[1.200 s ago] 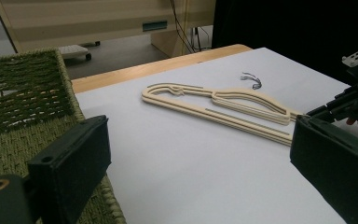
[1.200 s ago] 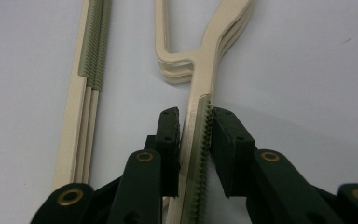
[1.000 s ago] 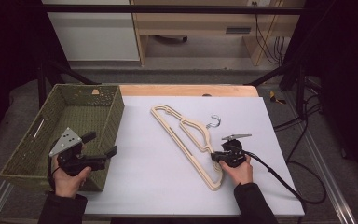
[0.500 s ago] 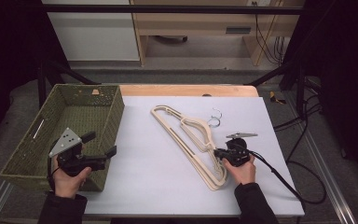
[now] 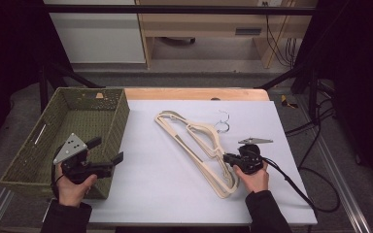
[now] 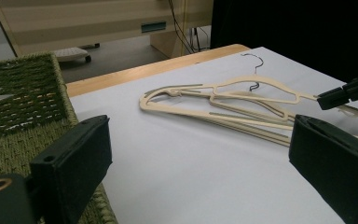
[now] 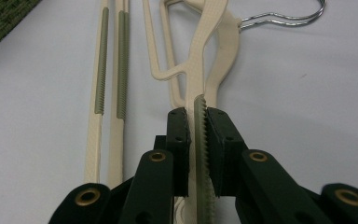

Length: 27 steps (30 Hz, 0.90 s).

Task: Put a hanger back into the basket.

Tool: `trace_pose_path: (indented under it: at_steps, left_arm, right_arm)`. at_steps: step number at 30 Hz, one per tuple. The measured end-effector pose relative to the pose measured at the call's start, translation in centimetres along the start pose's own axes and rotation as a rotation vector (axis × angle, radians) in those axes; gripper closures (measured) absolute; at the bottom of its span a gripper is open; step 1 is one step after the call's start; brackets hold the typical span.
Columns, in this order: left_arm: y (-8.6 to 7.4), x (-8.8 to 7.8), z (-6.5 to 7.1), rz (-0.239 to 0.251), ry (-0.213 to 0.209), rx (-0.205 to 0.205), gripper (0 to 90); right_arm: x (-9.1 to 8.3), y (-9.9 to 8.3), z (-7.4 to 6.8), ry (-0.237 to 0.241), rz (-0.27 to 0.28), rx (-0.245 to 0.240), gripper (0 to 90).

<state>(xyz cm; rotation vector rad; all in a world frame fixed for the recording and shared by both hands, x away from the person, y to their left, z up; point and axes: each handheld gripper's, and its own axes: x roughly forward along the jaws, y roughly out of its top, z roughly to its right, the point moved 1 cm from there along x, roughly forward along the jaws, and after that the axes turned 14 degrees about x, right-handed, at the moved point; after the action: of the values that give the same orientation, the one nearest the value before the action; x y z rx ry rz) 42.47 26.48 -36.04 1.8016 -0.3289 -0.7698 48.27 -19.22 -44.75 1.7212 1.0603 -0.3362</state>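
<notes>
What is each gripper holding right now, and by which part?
The right gripper clamps a cream hanger by its ribbed shoulder arm. The left gripper is open, holding nothing.

hanger (image 7: 200, 70) arm's lower end hidden between right gripper (image 7: 196, 122) pads, hook (image 7: 284, 18) tip cut off at frame top, basket (image 6: 18, 102) cropped at left edge, left gripper (image 6: 200, 154) bottom cropped

the hangers (image 5: 201, 145) are cream with ribbed olive-grey grip strips and silver wire hooks (image 5: 223, 121). the basket (image 5: 26, 165) is woven olive green. the table (image 5: 155, 189) is plain white with a light wood edge. both grippers, left (image 5: 118, 158) and right (image 5: 227, 158), are black, the left topped by a grey plate.
</notes>
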Motion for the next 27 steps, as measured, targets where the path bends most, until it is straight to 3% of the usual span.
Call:
trace_pose_path:
  at_steps: [7, 16, 22, 26, 27]
  left_arm:
    - [0.2, 0.4, 0.6, 0.004, -0.01, -0.003, 6.4]
    - [1.4, 1.9, 2.8, -0.012, -0.059, 0.024, 6.5]
    - [2.5, 4.0, 4.0, -0.032, -0.088, 0.025, 7.0]
    - [3.3, 5.5, 4.6, -0.036, -0.111, 0.035, 6.9]
    - [4.0, 6.8, 5.1, -0.041, -0.121, 0.037, 6.9]
  right_arm:
    - [-0.6, 0.0, -0.5, 0.011, 0.014, -0.029, 80.6]
    - [-1.2, -0.2, -0.9, 0.042, 0.03, -0.077, 81.2]
    - [-1.5, -0.5, -1.2, 0.063, 0.031, -0.088, 81.9]
    - [-1.6, -0.7, -1.4, 0.106, 0.022, -0.094, 83.4]
    - [-1.6, -0.8, -1.5, 0.119, 0.018, -0.098, 83.6]
